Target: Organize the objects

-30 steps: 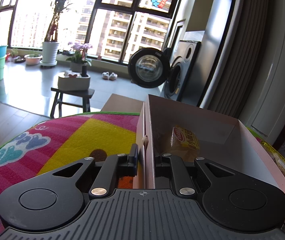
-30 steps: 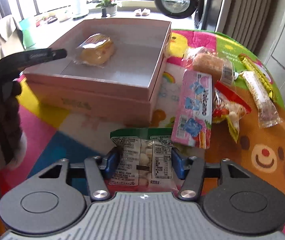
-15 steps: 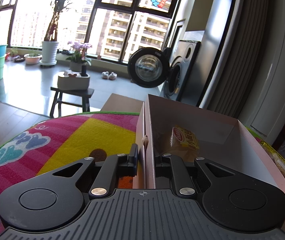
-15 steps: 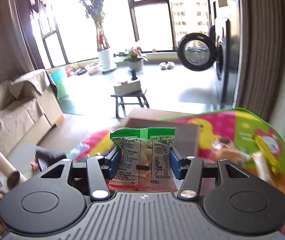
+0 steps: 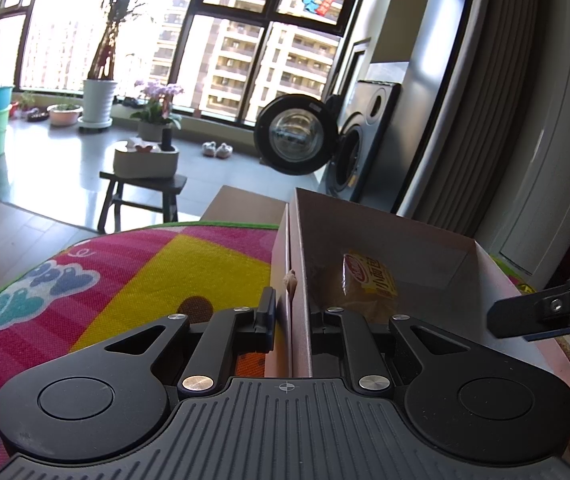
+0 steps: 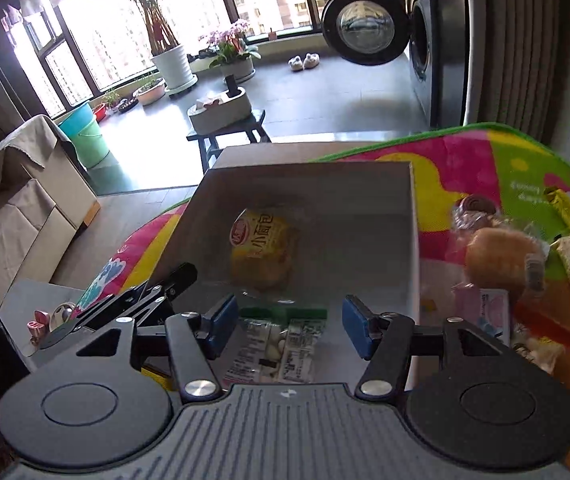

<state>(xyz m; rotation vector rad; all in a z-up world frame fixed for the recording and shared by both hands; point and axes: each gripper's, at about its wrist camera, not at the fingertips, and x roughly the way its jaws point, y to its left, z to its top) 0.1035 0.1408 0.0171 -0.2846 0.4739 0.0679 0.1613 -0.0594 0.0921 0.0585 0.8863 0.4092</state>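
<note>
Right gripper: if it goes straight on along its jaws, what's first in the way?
Likely the green-topped snack packet, lying loose between the open jaws of the right gripper inside the pink box. Past it, the yellow bread packet. Depth is hard to judge through the fisheye.

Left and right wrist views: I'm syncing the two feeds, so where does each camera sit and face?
Left wrist: behind the left gripper, shut on the pink box wall, facing the window.
Right wrist: above the open right gripper, facing the box and green snack pack.
Shared: box, bread pack, washing machine.
</note>
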